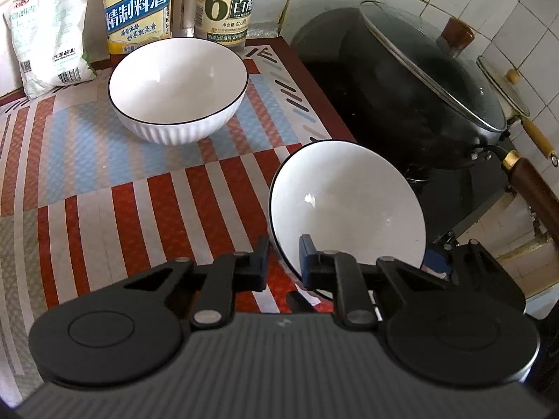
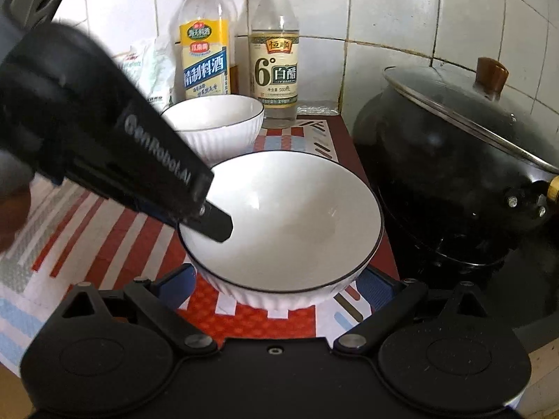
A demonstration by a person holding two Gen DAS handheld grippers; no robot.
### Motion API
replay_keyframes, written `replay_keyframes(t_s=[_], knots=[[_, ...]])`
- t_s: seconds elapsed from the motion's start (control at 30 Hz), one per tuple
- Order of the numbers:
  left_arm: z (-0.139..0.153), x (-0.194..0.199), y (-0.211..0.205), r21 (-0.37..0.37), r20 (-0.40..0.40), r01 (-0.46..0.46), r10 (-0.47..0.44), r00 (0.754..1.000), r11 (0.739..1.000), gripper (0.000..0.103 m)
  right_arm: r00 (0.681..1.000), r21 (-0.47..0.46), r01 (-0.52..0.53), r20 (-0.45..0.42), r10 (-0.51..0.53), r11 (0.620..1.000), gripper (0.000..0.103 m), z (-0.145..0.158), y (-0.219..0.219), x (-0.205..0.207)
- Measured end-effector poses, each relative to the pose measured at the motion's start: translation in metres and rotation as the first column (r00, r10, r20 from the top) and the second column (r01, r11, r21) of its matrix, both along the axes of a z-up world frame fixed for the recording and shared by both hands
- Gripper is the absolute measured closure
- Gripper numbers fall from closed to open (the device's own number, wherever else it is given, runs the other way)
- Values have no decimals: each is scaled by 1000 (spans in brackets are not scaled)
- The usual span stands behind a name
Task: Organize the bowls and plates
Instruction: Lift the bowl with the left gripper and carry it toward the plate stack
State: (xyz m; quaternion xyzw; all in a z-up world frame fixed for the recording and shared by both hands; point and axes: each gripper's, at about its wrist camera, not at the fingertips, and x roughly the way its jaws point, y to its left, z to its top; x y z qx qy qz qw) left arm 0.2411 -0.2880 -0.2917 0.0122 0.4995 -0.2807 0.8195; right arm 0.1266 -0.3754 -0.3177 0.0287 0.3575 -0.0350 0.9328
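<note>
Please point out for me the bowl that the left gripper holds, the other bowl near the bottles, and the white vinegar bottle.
held bowl (image 1: 349,202): left wrist view, on its white inside.
far bowl (image 1: 178,80): left wrist view, on its inner wall.
white vinegar bottle (image 2: 275,73): right wrist view, on its label.

Near bowl before far bowl, wok right.

Striped mat, bowl, perhaps bottles

Both wrist cameras look forward and down over the striped counter, close in. Each faces the tiled wall, sharing the far bowl, bottles and wok.
</note>
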Motion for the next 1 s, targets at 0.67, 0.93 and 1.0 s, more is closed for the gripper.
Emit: replay_keyframes(t_s=[0.67, 0.93, 1.0], knots=[[64, -46, 51, 147, 44, -45, 39, 998, 988, 87, 990, 17, -141, 32, 141, 990, 5, 63, 50, -27], [83, -61, 102, 132, 37, -133, 129, 991, 982, 86, 966, 6, -252, 62, 251, 968, 5, 82, 89, -32], [83, -63, 114, 138, 38, -156, 152, 988, 978, 86, 960, 14, -276, 61, 275, 961, 5, 83, 98, -30]])
